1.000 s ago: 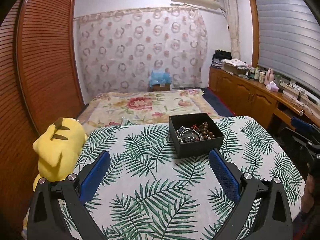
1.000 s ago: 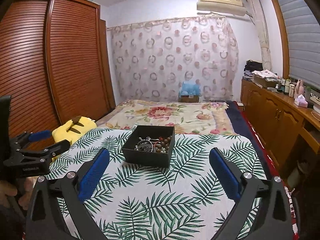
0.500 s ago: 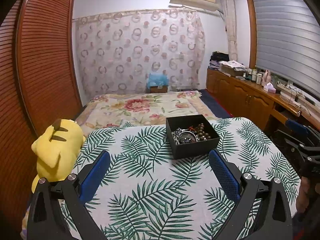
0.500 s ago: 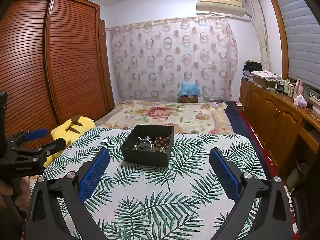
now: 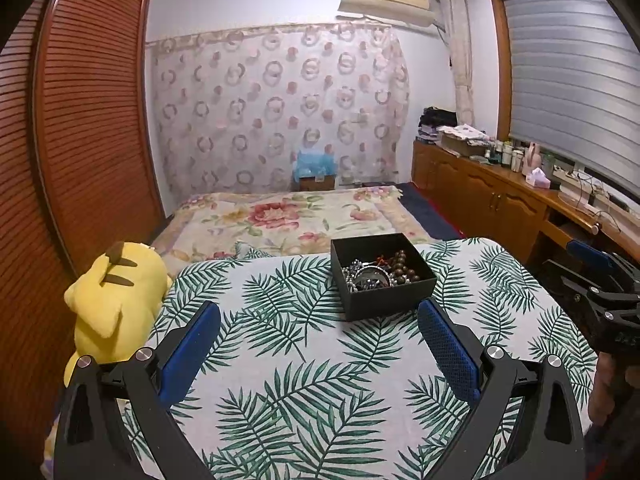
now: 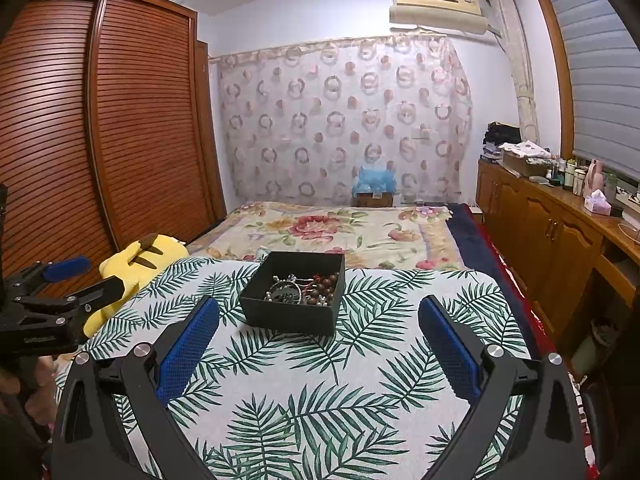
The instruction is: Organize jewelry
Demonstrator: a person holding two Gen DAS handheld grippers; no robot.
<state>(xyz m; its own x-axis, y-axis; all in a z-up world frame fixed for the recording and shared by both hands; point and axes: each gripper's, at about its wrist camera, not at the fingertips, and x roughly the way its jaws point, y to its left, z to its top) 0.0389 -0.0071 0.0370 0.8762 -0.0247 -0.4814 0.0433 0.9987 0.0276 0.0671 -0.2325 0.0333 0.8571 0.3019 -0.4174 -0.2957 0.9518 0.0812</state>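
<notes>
Jewelry sits heaped in a black box [image 5: 383,276] toward the far side of a table covered in a palm-leaf cloth [image 5: 304,380], with nothing of it lying outside on the cloth. Inside the box I can make out a string of dark brown beads [image 5: 402,268], a tangle of silvery chain [image 5: 354,274] and a bit of red cord [image 5: 381,259]; what else is knotted in there is hard to tell from here. The left gripper [image 5: 319,332] hovers over the near part of the table, its blue pads spread wide and empty. The right gripper [image 6: 319,330] hangs the same way, wide apart and holding nothing, with the box just ahead of its left finger. A yellow plush toy [image 5: 114,300] leans at the table's left edge.
</notes>
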